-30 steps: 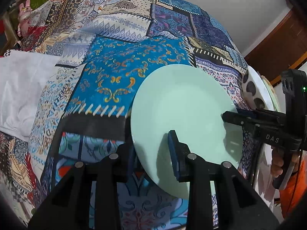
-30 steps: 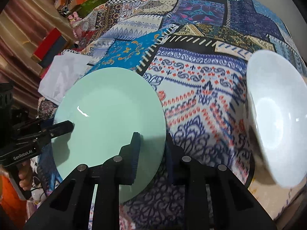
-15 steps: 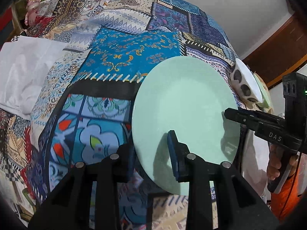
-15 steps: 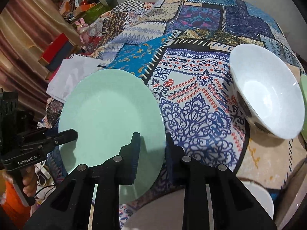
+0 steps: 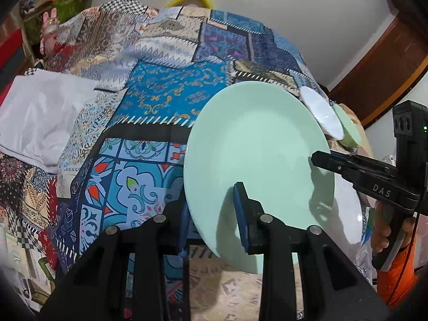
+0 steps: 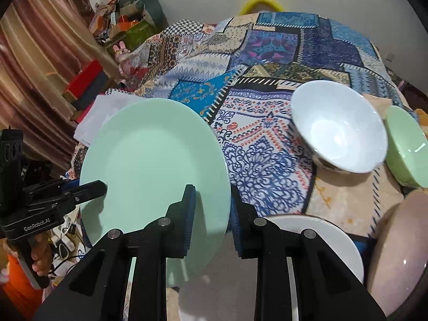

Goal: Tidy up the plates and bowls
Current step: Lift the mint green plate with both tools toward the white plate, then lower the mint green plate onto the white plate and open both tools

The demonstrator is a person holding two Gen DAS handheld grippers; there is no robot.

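Lifted off the quilt (image 5: 165,99), one mint plate (image 6: 149,165) stays pinched by both claws, left claw (image 5: 214,214) and right claw (image 6: 211,214).

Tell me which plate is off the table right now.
The mint-green plate, gripped at opposite rims by the left gripper and right gripper; the white plate lies flat below.

Left tongs (image 5: 211,211): pointing steeply downward, pads clamping something thin, opposite the right tongs.
Right tongs (image 6: 212,211): angling downward, nearly closed, gripping likewise.
Hands: each wrapping a handle behind its tongs.
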